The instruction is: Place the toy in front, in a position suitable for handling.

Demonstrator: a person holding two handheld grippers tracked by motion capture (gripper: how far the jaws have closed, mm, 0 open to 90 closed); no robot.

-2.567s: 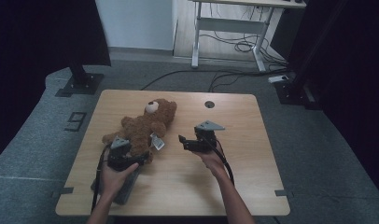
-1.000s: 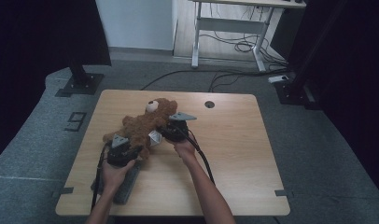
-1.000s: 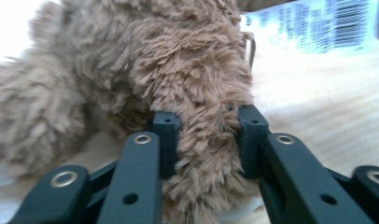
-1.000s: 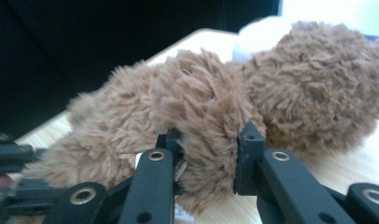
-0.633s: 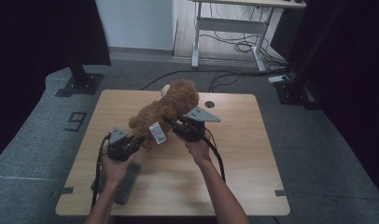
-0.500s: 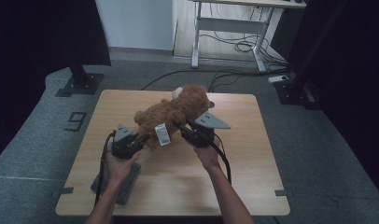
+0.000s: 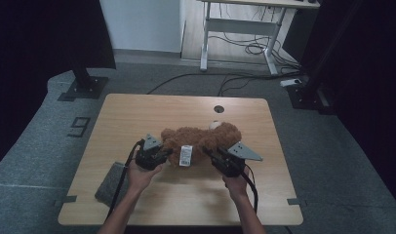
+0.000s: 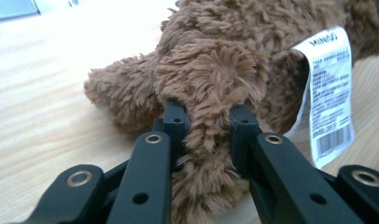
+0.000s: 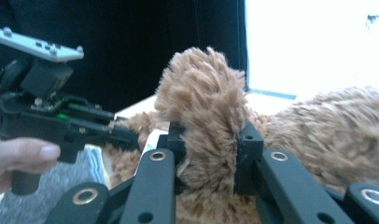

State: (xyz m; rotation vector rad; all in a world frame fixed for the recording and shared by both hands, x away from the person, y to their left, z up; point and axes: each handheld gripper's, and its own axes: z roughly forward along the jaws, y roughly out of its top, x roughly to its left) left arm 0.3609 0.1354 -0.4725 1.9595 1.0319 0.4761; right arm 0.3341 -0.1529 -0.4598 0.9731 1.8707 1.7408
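Jaws: left gripper and right gripper each clamp a limb of the teddy bear.
Change: bear, face-up near the table's middle a second ago, now stretched sideways between both grippers, white tag showing.
Meaning: probably being turned or repositioned.
Surface: wooden table; grey cloth at its near-left edge.
Room: grey floor, dark curtains.
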